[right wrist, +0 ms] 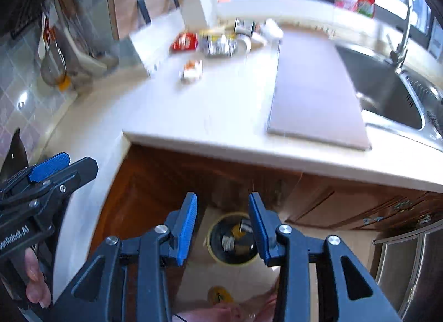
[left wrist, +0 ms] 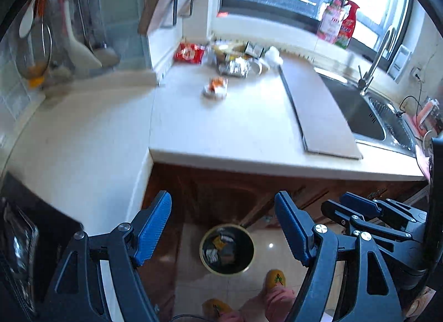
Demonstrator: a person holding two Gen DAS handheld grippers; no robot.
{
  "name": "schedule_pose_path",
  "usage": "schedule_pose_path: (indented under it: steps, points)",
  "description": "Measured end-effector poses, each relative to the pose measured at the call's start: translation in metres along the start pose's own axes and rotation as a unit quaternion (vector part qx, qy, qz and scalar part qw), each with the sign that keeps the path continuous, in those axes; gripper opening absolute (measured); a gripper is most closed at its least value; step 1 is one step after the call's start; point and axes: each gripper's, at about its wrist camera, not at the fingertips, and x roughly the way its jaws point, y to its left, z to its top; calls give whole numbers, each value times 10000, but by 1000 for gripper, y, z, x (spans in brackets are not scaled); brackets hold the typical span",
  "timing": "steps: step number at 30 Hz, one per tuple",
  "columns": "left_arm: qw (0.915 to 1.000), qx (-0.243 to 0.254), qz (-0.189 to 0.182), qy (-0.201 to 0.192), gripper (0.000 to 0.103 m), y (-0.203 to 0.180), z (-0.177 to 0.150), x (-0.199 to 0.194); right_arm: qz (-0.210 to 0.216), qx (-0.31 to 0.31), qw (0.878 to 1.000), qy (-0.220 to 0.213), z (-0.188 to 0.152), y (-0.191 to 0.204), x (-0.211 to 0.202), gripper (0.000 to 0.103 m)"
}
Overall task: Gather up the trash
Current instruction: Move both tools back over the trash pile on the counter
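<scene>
Round bin (left wrist: 227, 248) upright on floor, mouth facing up, wrappers inside

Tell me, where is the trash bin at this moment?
The trash bin stands on the floor in front of the brown cabinet, below the countertop edge; both wrist views show it between the gripper fingers, near a yellow slipper.

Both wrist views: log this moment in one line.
left gripper: open, empty | right gripper: open, empty | trash bin: on floor, holds wrappers | counter: wrappers remain
</scene>
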Motion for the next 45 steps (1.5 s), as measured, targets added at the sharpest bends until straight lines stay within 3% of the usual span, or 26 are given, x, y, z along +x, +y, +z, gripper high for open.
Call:
schedule_pose_path:
  steps: [8,15,22,32,39,45]
  points:
    - [9986,279,-139,-419,76,-5,51,-25,-50,-52,9982,-595,33,16,-32,39]
    - [9987,184,-117,-469,76,-13,85,0,73,-142,9970,-762,79,4,-18,45]
    - [9994,-238,217,-157,76,-8,126,55,537,-391,9963,-540,147,-15,27,45]
    - [9945,-880,357,442,76,-2,179,171,935,-1037,9902,-72,242,-33,113,45]
    - [9891,-1136,490,798,76,-4,188,231,1256,-1131,9852,272,273,-41,158,45]
    - [9855,-1290,592,930,60,0,189,256,1376,-1248,9816,440,284,-40,185,45]
